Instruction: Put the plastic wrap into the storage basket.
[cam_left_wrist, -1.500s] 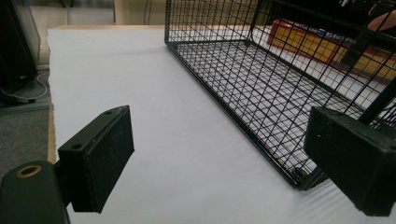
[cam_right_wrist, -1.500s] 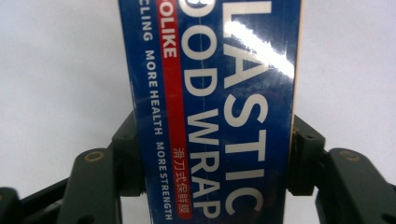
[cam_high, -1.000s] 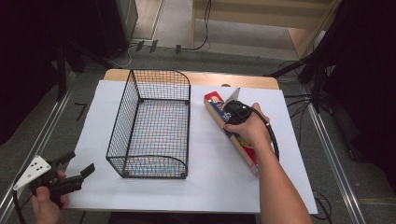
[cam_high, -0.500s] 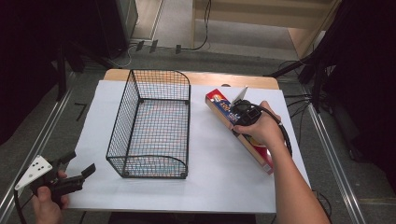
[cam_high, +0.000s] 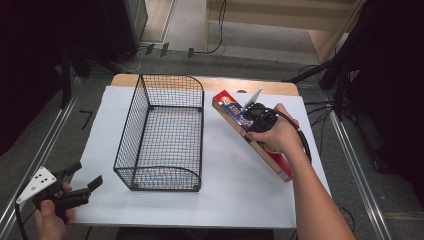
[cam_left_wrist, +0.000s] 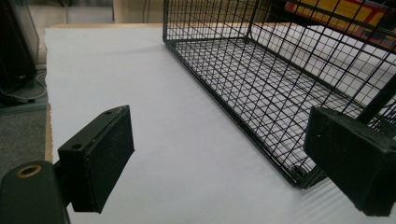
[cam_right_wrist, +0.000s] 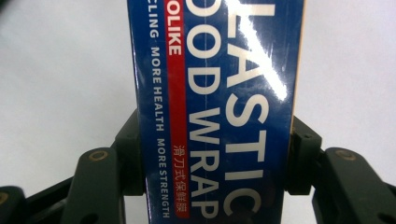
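The right gripper (cam_right_wrist: 212, 163) pinches the plastic wrap box (cam_high: 250, 132), whose long axis runs from 10 to 4 o'clock; the wire basket (cam_high: 162, 132) lies at its 9 o'clock. The left gripper (cam_high: 75, 187), spread, probably idles.

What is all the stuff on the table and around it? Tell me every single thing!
wire basket: one, black, middle-left of the white sheet, nothing inside it
plastic wrap box: one, long, blue and red with white letters, lying on the sheet to the right of the basket
white sheet: one, covers the tabletop
table: one, wooden edge showing at the far side
cables: a few, black, on the floor beyond the table
left gripper: one, black with a grey plate, at the near left corner, fingers apart, holding nothing
right gripper: one, black, its fingers shut on both sides of the box
hands: two, one on each gripper
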